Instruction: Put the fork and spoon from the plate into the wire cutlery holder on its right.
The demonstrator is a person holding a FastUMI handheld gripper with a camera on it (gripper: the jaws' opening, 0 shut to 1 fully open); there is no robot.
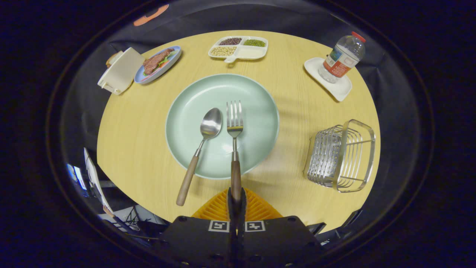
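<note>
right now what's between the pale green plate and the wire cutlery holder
Only bare wooden table between the pale green round plate and the wire cutlery holder, seen in the gripper view.

Round pale-wood bench [141, 149], evenly lit, faint shadows. Black cloth wall [297, 18] behind it. Below the near-left edge: cables and floor clutter [130, 216], indistinct.

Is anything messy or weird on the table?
Nothing looks spilled or broken. The tongs are shut on the fork handle. The spoon lies slanted, its handle poking off the plate. The wire holder stands upright.
</note>
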